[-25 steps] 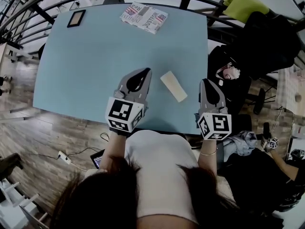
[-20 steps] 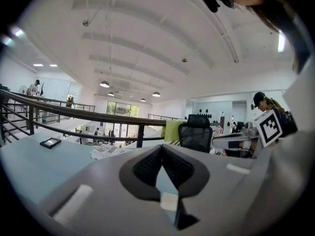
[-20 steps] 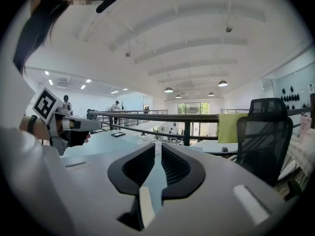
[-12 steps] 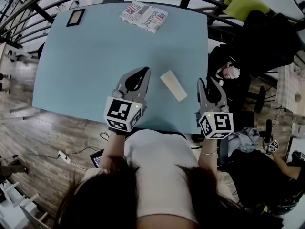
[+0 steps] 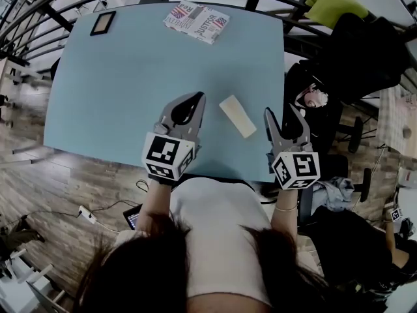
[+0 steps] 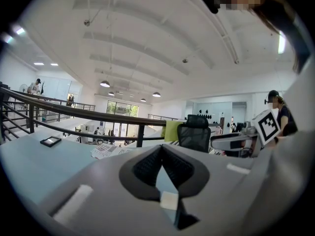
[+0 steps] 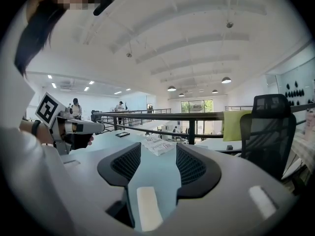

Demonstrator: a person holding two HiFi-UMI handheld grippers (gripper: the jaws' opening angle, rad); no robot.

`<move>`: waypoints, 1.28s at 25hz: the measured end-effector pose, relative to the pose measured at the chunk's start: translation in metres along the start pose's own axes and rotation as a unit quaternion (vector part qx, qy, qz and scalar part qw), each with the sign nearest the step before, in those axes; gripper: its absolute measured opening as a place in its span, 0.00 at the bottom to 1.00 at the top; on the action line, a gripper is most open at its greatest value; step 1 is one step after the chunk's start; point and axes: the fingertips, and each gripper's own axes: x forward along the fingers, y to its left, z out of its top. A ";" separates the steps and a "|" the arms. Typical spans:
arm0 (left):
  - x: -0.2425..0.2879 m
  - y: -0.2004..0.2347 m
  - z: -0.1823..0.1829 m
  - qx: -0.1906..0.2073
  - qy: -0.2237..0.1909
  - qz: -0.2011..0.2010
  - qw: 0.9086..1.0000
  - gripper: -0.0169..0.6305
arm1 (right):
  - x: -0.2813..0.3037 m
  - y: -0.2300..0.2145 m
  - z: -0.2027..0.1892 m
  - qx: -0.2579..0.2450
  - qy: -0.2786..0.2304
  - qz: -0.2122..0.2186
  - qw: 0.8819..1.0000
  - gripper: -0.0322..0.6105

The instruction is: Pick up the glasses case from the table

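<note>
The glasses case (image 5: 238,117) lies flat on the light blue table (image 5: 117,96), in the near right part, a little aslant. It is a pale, long case. It looks closed, so what is inside it does not show. It rests between the two grippers and neither of them touches it.

The left gripper (image 5: 197,99) hangs over the table just left of the case. Its jaws are together at the tips and there is nothing between them. The right gripper (image 5: 282,113) is at the right edge of the table, to the right of the case. Its jaws are opening; they stand apart and only bare table shows between them.

At the far edge of the table lies a flat packet with newspaper print (image 5: 197,22), and in the far left corner a small dark frame (image 5: 103,23). Both are well apart from the case. Beyond the right side of the table stands a black chair (image 5: 365,57).
</note>
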 end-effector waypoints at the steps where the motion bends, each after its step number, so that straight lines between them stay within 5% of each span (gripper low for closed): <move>1: 0.000 0.000 0.000 0.000 0.000 0.000 1.000 0.11 | 0.001 0.001 -0.001 0.000 0.001 0.001 1.000 0.37; 20: 0.001 0.001 -0.014 -0.011 0.016 -0.010 1.000 0.12 | 0.015 0.018 -0.043 -0.006 0.076 0.039 0.996 0.47; 32: 0.004 0.001 -0.034 -0.023 0.037 -0.017 0.999 0.12 | 0.034 0.036 -0.102 -0.055 0.164 0.084 0.981 0.52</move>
